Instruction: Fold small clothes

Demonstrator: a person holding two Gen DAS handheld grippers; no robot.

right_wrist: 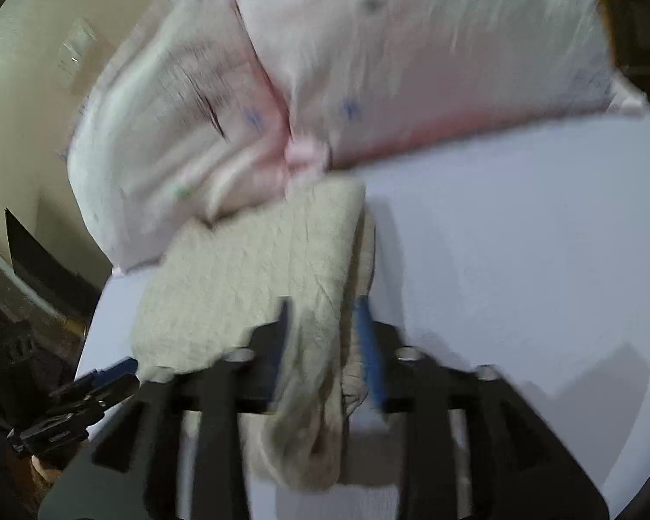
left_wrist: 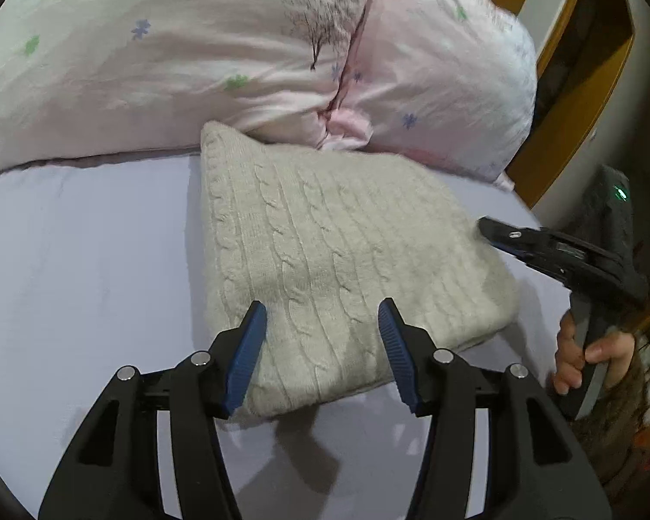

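Note:
A folded cream cable-knit sweater (left_wrist: 325,251) lies on the lilac bed sheet (left_wrist: 86,281). My left gripper (left_wrist: 323,316) is open, its blue pads spread over the sweater's near edge, holding nothing. My right gripper (left_wrist: 487,227) comes in from the right at the sweater's right edge. In the blurred right wrist view the right gripper (right_wrist: 325,320) has its fingers around a fold of the sweater (right_wrist: 247,286); its jaws stand partly closed on the cloth. The left gripper (right_wrist: 108,375) shows at the lower left there.
Two pale pink pillows (left_wrist: 173,65) with small flower prints lie against the sweater's far edge, one (left_wrist: 446,82) to the right. A wooden bed frame (left_wrist: 585,86) and a person's hand (left_wrist: 585,355) are at the right. Open sheet (right_wrist: 520,238) lies beside the sweater.

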